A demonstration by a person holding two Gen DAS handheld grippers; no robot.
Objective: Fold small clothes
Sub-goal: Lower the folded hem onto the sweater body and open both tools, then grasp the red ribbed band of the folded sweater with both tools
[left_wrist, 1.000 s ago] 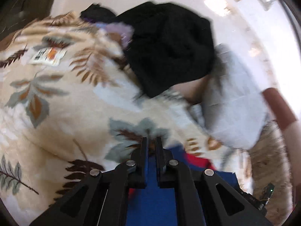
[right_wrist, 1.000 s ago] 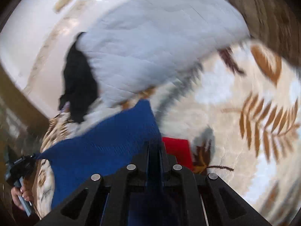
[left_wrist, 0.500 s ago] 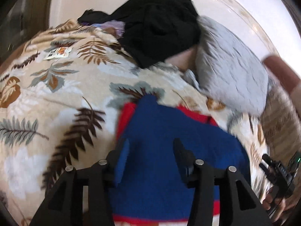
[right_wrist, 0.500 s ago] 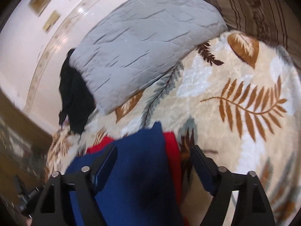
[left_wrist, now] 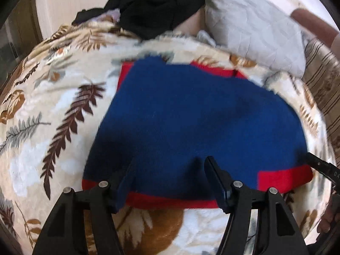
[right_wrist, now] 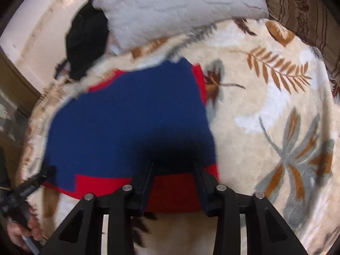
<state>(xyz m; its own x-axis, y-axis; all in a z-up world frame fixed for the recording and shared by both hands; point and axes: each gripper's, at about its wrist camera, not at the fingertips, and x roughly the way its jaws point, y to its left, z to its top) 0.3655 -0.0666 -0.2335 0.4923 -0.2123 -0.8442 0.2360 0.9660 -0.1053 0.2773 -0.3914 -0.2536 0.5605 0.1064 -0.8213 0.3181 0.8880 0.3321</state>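
Blue-and-red garment [left_wrist: 191, 114] lies folded flat on leaf-print blanket [left_wrist: 53, 110], red band along near edge. Left gripper [left_wrist: 170, 165] above near edge, jaws apart and opening, nothing pinched. Right gripper [right_wrist: 173, 170] above same edge, jaws apart but closing, nothing gripped. Grey quilted pillow [left_wrist: 255, 25] and black clothing [left_wrist: 157, 6] beyond garment, at far end of blanket.

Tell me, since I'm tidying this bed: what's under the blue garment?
Under the blue garment, red fabric shows at its edges, on the leaf-print blanket. Anything beneath its middle is covered.
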